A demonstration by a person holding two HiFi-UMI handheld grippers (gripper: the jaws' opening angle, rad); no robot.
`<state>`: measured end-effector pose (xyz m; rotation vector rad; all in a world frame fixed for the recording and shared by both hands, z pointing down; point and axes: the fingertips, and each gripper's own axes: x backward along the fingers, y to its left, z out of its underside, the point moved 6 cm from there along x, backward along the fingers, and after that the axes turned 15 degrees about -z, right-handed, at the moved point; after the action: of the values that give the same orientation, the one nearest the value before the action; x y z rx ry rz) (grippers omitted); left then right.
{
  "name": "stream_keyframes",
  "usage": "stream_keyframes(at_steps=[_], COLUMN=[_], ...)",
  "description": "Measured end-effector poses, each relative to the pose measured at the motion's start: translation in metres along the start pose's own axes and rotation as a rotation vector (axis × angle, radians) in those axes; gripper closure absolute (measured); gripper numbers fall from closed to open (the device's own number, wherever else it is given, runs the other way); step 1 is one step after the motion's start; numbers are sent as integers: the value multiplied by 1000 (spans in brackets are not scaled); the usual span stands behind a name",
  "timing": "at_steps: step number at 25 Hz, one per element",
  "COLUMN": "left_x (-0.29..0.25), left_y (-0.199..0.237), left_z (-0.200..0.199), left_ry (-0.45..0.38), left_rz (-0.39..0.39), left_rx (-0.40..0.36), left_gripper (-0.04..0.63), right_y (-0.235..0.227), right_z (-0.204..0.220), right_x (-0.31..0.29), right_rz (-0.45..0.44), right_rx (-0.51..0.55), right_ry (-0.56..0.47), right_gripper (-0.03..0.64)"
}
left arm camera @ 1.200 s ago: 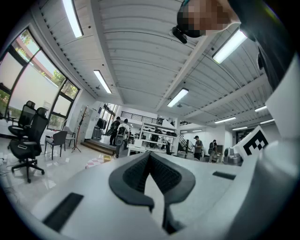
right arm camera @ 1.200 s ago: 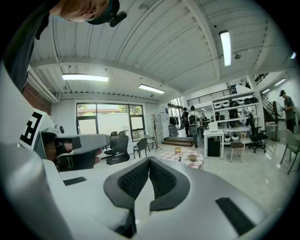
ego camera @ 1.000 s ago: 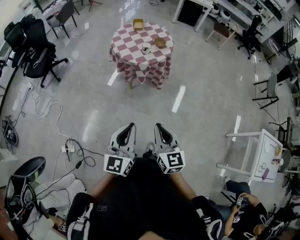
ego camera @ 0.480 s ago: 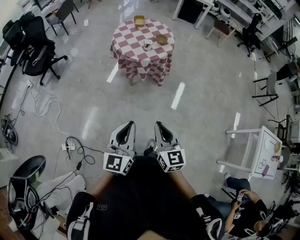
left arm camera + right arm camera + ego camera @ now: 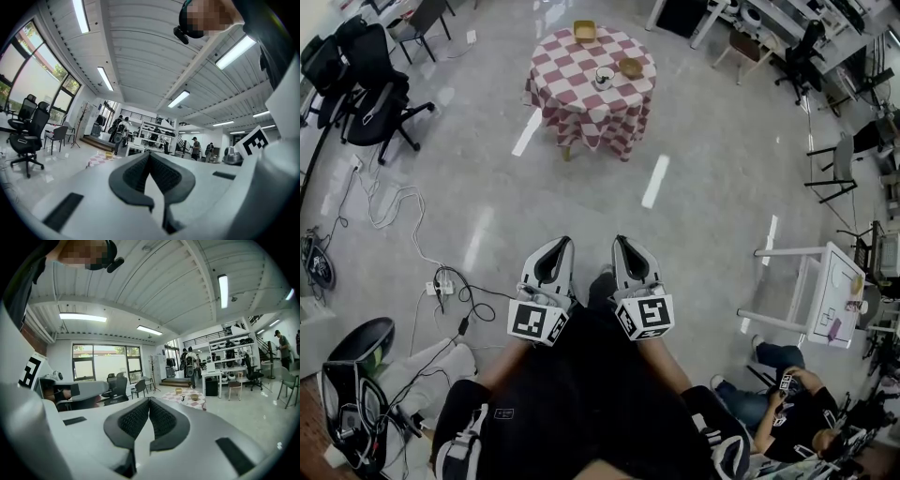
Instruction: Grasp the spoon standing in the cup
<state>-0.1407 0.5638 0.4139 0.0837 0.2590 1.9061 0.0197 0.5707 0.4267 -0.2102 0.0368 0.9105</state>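
**Spoon far off, both grippers shut and empty**

The round counter [image 5: 581, 98] with its checked cloth stands far ahead of both grippers, across the floor. The cup [image 5: 604, 77] sits on it, roughly in line between them. The left gripper [image 5: 559, 251] and right gripper [image 5: 621, 247] are side by side, each with its jaws pressed together on nothing. The spoon is too small to make out. It is probably light, stiff and slippery, best pinched across the handle above the rim. The cup may tip.
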Motion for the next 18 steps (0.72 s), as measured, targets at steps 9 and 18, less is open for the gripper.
stream_keyframes(at_steps=[9,18], left_x=[-19,-116], left_y=[22,44], left_z=[9,1], left_ry=[29,24], left_rz=[-27,-39], left_rx=[14,-4], left_gripper=[586,588], right_y=[-18,-91], right_z=[5,-11], right_x=[-26,-101], right_rz=[6,-13], right_rx=[-4,-5], right_ry=[14,-13], right_gripper=[589,589])
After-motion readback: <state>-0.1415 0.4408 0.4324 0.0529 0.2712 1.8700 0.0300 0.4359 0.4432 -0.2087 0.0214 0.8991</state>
